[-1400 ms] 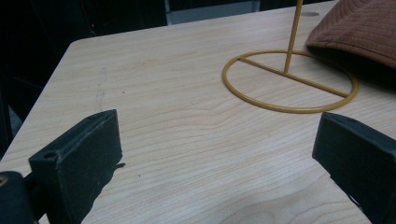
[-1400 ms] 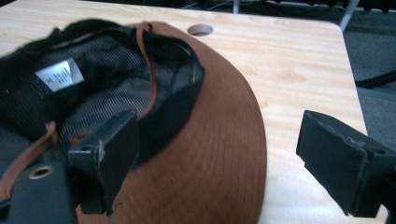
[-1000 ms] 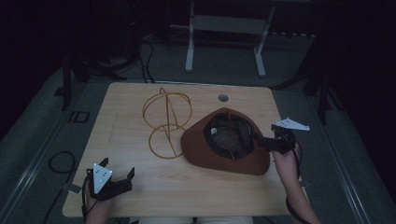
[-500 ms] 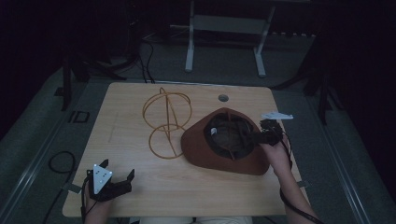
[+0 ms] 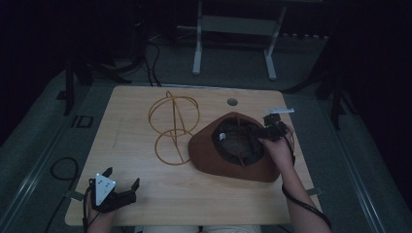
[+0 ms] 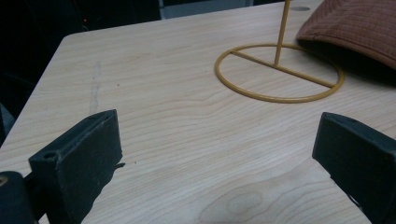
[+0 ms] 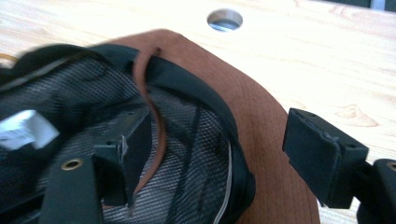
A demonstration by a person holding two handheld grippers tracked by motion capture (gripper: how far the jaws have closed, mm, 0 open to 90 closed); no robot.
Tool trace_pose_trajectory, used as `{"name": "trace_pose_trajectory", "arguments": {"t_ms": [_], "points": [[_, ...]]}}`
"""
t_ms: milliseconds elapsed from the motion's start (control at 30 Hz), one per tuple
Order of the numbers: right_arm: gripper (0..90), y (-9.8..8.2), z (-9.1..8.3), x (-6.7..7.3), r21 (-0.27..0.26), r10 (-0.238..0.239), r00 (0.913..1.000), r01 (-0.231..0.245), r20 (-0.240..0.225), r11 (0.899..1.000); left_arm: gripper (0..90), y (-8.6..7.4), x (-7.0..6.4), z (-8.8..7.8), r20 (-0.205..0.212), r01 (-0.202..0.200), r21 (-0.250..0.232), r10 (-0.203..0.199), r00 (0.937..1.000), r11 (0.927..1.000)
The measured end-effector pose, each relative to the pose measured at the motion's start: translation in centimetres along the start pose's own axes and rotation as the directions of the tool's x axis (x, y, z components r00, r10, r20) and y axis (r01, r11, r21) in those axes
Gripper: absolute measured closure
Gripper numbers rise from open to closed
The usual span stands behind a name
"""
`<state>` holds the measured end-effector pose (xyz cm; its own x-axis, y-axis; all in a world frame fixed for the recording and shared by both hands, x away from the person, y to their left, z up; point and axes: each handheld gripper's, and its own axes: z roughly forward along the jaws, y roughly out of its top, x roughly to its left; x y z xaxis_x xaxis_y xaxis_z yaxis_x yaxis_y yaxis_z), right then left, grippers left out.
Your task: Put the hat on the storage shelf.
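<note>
Right gripper (image 7: 224, 154), jaws apart, is straddling my upturned brown felt hat's (image 5: 209, 153) rim; closing carelessly risks snagging mesh lining.

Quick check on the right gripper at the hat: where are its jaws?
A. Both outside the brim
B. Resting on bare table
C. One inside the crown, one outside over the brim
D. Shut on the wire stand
C: in the right gripper view, the right gripper straddles the hat, one jaw inside the mesh lining, the other outside.

No legible text or markings anywhere.
</note>
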<state>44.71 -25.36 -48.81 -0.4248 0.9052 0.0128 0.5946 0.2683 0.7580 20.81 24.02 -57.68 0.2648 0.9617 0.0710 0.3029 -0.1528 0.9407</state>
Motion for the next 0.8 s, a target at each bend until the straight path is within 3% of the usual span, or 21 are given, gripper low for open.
{"name": "trace_pose_trajectory", "arguments": {"t_ms": [233,367,567,667,800], "points": [[28.7,-0.1,2.4,-0.2,0.076,-0.034,0.999,0.032,0.03,0.997,2.0,0.0,-0.2,0.0,-0.001,-0.009,0.01,0.009,1.0,0.9999],[28.3,-0.4,3.5,-0.3,0.142,-0.062,0.9973,0.056,0.04,0.988,2.0,0.0,-0.3,0.0,0.01,0.0,0.011,0.0,0.9999,0.9999],[32.9,-1.3,4.9,-0.4,0.189,-0.088,0.9947,0.077,0.053,0.979,2.0,0.1,-0.4,0.0,0.021,0.018,0.015,-0.019,0.9996,0.9997],[39.5,-1.8,5.4,-0.4,0.197,-0.088,0.9937,0.073,0.069,0.978,2.0,0.1,-0.5,-0.1,0.022,0.026,0.02,-0.026,0.9994,0.9995],[51.3,-1.7,5.5,-0.1,0.209,-0.102,0.9869,0.074,0.125,0.975,2.0,0.2,-0.5,0.0,0.027,0.018,0.026,-0.019,0.9995,0.9995]]}}
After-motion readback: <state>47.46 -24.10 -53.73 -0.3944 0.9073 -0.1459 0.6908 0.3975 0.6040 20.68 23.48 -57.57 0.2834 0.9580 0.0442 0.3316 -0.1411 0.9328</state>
